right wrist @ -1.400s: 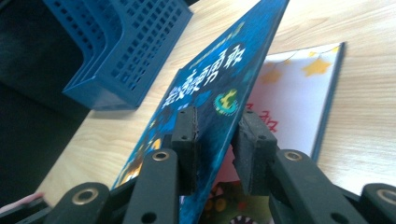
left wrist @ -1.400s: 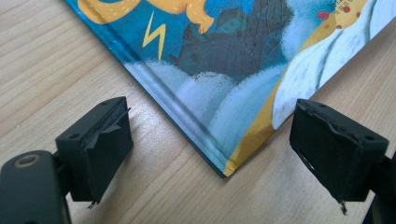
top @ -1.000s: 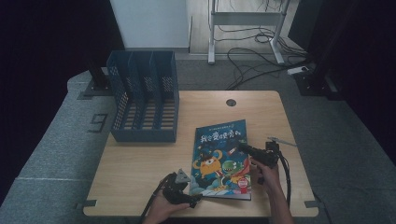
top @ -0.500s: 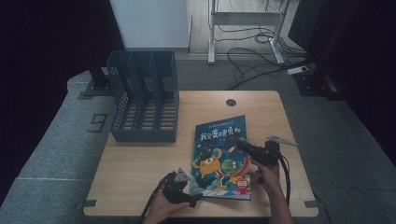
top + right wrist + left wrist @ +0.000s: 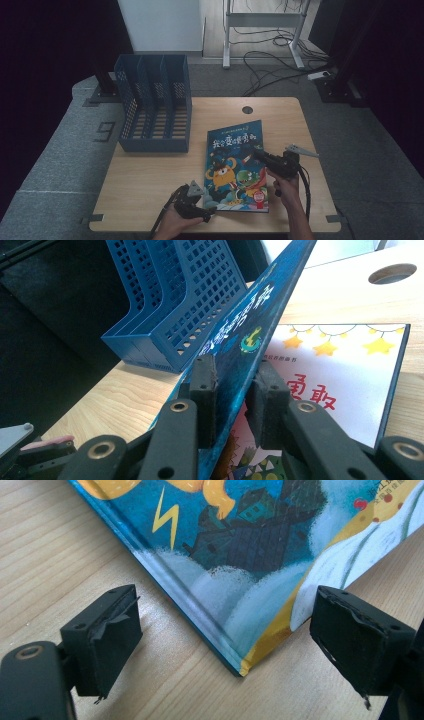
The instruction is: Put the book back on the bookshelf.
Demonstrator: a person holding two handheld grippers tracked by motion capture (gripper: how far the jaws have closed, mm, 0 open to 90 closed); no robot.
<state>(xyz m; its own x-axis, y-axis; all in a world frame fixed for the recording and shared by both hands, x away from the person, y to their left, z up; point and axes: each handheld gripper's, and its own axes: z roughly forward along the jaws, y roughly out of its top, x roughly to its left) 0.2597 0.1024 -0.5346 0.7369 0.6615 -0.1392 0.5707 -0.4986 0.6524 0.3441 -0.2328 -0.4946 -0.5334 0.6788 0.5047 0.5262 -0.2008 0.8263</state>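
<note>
One cover [image 5: 250,335] of the book [image 5: 235,167] we've lifted w/ right gripper [image 5: 234,385] pinching it since a sec ago, so it's opening; left gripper [image 5: 225,630] spread round near corner on table [image 5: 150,180]

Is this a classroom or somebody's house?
Probably neither: it looks like a recording room. A small wooden table stands alone on grey floor, dark curtains hang around, and loose cables trail behind.

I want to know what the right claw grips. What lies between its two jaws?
The front cover of the picture book, lifted off the first page; the right claw pinches it, as the right gripper view shows.
</note>
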